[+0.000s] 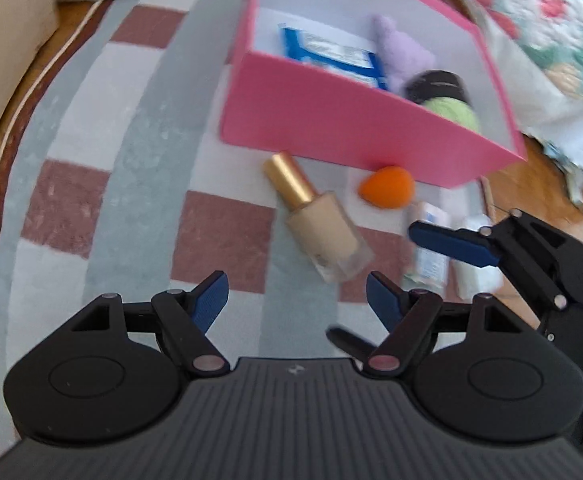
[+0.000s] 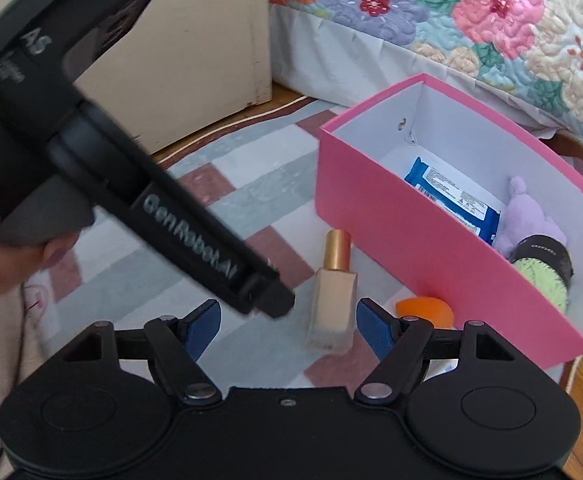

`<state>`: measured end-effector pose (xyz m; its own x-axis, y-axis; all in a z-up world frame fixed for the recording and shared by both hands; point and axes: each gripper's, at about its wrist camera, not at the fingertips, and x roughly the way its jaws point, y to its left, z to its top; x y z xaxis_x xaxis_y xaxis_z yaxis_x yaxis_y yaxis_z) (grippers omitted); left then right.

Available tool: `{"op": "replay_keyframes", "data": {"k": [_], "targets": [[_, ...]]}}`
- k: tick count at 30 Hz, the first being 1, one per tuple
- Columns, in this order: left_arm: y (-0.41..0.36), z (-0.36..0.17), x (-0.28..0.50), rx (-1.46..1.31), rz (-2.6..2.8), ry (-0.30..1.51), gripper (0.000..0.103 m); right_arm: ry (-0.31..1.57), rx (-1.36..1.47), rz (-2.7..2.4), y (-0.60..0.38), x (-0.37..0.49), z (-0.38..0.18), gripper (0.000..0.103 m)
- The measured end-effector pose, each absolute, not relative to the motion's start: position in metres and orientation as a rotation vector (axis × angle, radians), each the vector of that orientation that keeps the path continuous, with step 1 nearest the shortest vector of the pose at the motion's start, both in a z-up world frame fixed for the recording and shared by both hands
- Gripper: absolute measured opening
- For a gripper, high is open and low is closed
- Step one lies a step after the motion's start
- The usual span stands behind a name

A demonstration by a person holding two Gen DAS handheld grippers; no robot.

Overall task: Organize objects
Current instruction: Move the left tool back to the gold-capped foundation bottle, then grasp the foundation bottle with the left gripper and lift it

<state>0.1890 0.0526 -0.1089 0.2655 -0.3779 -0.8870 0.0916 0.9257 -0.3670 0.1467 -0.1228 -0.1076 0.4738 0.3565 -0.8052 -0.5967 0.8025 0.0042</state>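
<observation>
On the checked rug (image 1: 103,184) we log a gold-capped foundation bottle (image 1: 323,224) and orange sponge (image 1: 387,186) beside the pink box (image 1: 331,128) near the rug's far edge, our left claw (image 1: 295,300) and right claw (image 2: 287,320) both wide open, empty.

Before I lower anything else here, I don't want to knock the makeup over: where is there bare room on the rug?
The checked rug is bare left of the foundation bottle, out to its brown border. The pink box has free floor at its far-left end, beyond the blue packet. It is crowded along the box's front: bottle, orange sponge, small white bottles under the right gripper.
</observation>
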Motion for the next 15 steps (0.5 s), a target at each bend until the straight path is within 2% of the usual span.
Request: {"op": "replay_keyframes", "data": {"k": [5, 12, 14, 15], "targets": [[0.052, -0.127, 0.192, -0.309, -0.284, 1.245, 0.072, 0.862, -0.335, 0.521, -0.121, 0.157, -0.140, 0.079], [0.050, -0.142, 0.200, -0.322, -0.268, 1.229, 0.072, 0.942, -0.265, 0.518, -0.131, 0.170, -0.161, 0.077], [0.050, -0.145, 0.203, -0.323, -0.268, 1.225, 0.072, 0.958, -0.220, 0.503, -0.135, 0.175, -0.164, 0.073], [0.050, -0.147, 0.204, -0.326, -0.270, 1.223, 0.071, 0.969, -0.197, 0.499, -0.136, 0.177, -0.165, 0.067]]}}
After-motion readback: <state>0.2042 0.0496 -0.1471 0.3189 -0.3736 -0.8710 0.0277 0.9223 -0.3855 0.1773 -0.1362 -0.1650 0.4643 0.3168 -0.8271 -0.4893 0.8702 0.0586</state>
